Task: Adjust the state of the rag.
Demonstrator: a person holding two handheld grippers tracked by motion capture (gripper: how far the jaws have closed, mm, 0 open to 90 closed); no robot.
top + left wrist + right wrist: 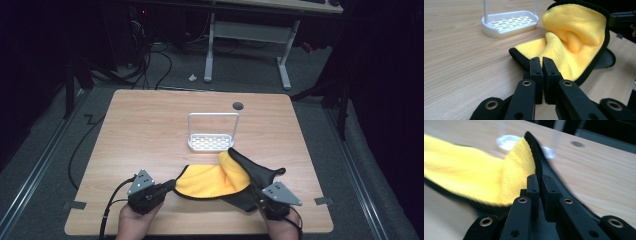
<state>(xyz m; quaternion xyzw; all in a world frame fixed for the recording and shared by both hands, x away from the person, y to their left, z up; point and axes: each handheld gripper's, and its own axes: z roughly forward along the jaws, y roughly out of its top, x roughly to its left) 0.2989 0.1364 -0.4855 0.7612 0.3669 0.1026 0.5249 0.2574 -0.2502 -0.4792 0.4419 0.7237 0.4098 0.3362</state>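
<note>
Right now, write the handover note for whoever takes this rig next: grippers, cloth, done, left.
Left gripper: shut on the black-edged near-left corner of the yellow cloth, low over the table.
Right gripper: shut on the cloth's right edge, which it holds raised so the yellow face folds up and the dark backing shows.
Cloth: near middle of the table, partly flat, right side lifted.
White rack: just beyond the cloth, upright, untouched.
Done: both edges gripped, right side raised.
Left: probably carry the raised side over to fold, then release; no fold is laid yet.
</note>
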